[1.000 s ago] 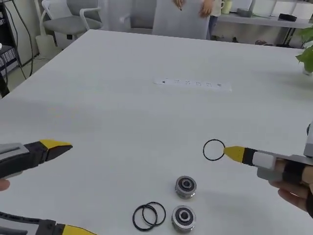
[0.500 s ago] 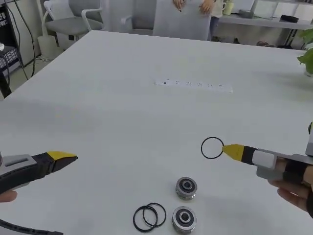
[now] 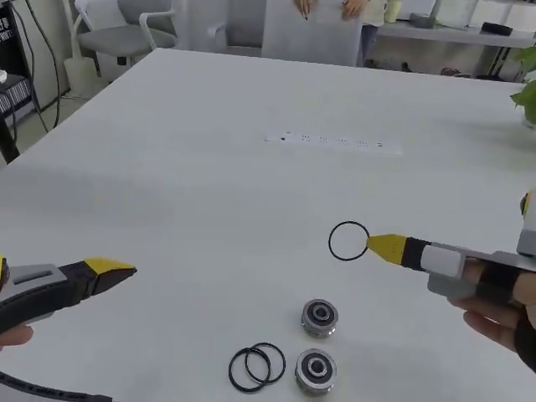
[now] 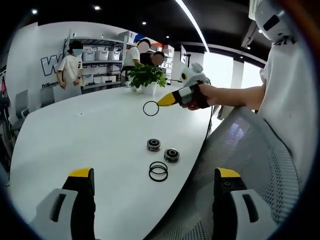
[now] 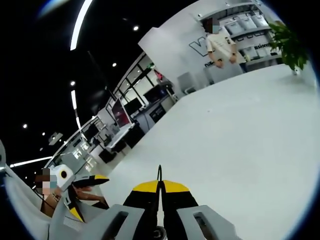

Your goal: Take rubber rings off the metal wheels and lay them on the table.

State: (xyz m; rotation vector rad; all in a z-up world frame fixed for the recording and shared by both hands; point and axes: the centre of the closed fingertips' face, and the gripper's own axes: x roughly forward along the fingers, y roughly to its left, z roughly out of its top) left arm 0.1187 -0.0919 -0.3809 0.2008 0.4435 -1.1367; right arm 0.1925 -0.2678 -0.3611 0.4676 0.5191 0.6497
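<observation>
Two metal wheels (image 3: pixel 319 318) (image 3: pixel 315 372) stand near the table's front edge, and two black rubber rings (image 3: pixel 256 367) lie overlapping to their left. My right gripper (image 3: pixel 374 245) is shut on a third rubber ring (image 3: pixel 348 241), holding it in the air beyond the wheels. In the right gripper view the jaws (image 5: pixel 160 187) are pressed together with the ring (image 5: pixel 159 172) edge-on between them. My left gripper (image 4: pixel 154 176) is open with nothing in it, off to the left; the left gripper view looks across to the wheels (image 4: pixel 153 145) and the lying rings (image 4: pixel 158 171). One of its fingers (image 3: pixel 107 269) reaches in at the left.
The white table (image 3: pixel 209 167) has a flush socket strip (image 3: pixel 331 141) at its middle. A grey chair (image 3: pixel 117 33) and a person (image 3: pixel 318 21) are at the far side. A plant (image 3: pixel 526 92) stands at the right edge.
My right gripper has carried the held ring a little up and to the left. The left gripper has dropped slightly lower, and its lower finger has left the head view.
</observation>
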